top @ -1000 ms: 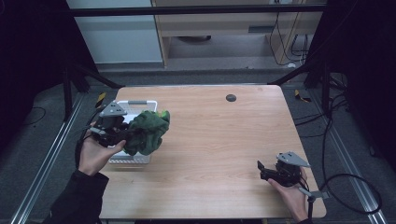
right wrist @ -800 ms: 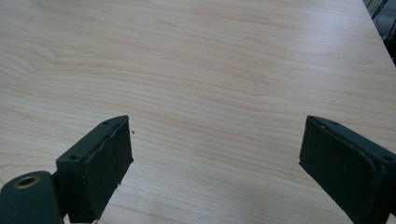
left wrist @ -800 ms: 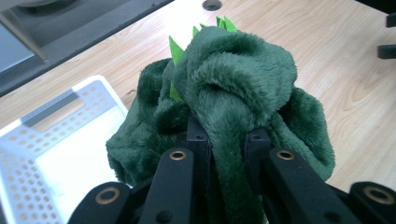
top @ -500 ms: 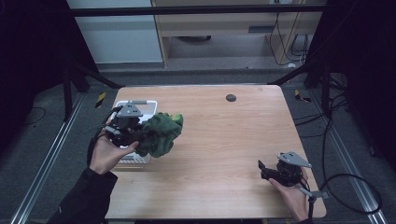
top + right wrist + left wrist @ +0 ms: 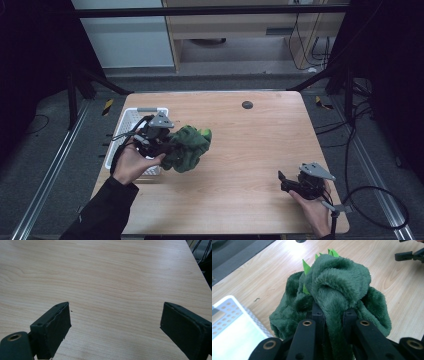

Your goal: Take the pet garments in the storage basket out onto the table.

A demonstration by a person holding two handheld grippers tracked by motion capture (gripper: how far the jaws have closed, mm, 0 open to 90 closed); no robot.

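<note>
While it hangs just above the desk (image 5: 250,150) beside the white basket (image 5: 131,120), the green plush toy (image 5: 187,148) is pinched in the left claw (image 5: 333,315). Bare wood spreads right and far (light-green spikes show in the left gripper view). Near the right edge, the right claw (image 5: 115,327) is spread wide.

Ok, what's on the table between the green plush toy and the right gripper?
Nothing: in the high view, bare wooden table separates the green plush toy, pinched in the left gripper, from the open right gripper.
</note>
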